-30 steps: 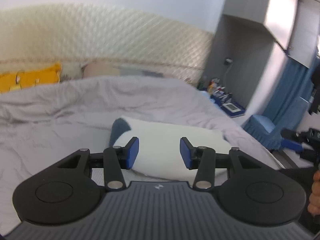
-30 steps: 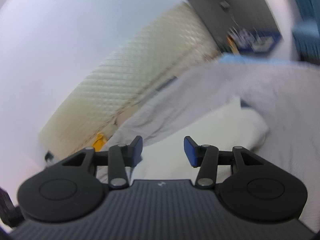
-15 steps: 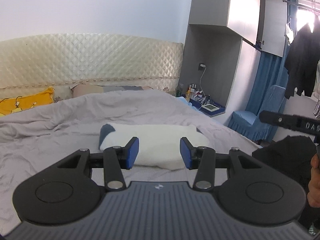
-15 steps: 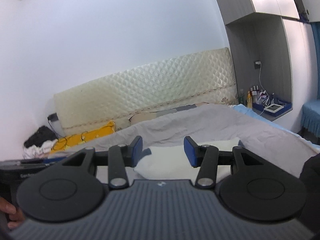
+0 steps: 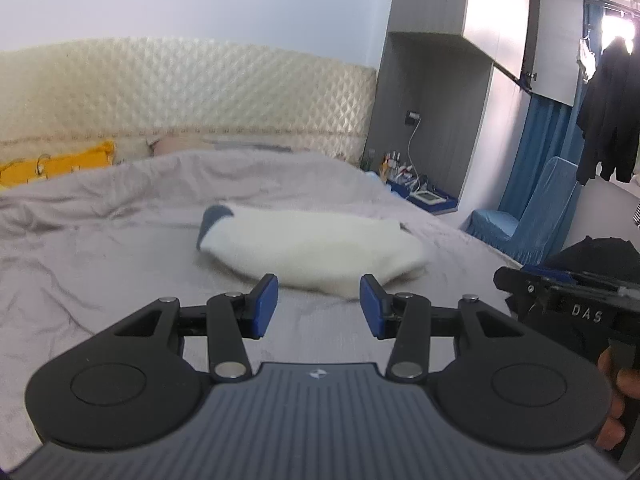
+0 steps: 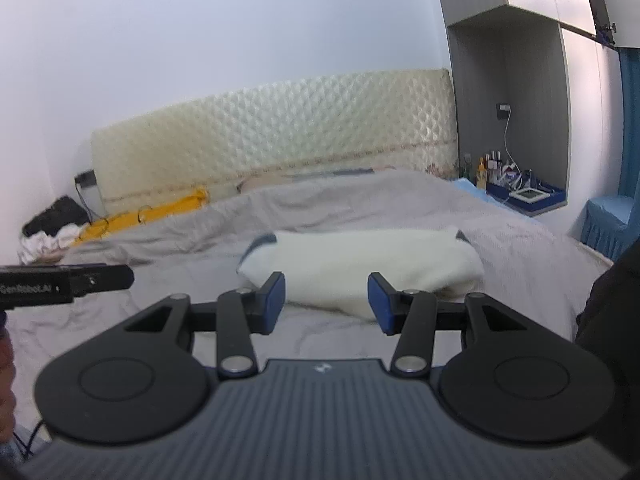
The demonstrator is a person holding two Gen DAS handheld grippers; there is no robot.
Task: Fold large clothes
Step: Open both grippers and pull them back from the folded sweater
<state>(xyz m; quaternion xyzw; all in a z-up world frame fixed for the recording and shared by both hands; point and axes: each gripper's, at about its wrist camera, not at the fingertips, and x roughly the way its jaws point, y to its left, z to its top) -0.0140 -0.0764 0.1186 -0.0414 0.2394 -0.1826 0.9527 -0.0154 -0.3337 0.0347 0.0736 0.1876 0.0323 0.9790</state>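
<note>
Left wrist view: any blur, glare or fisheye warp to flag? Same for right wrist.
Left wrist view: white folded garment and grey bedding slightly smeared, gripper body sharp; window at top right blows out; wardrobe edges bow. Right wrist view: similar soft blur on the garment; headboard curves with the lens; no glare, even light.

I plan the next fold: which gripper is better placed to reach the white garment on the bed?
Probably neither. The left gripper and right gripper both stand open and empty, facing the white garment without touching it.
</note>
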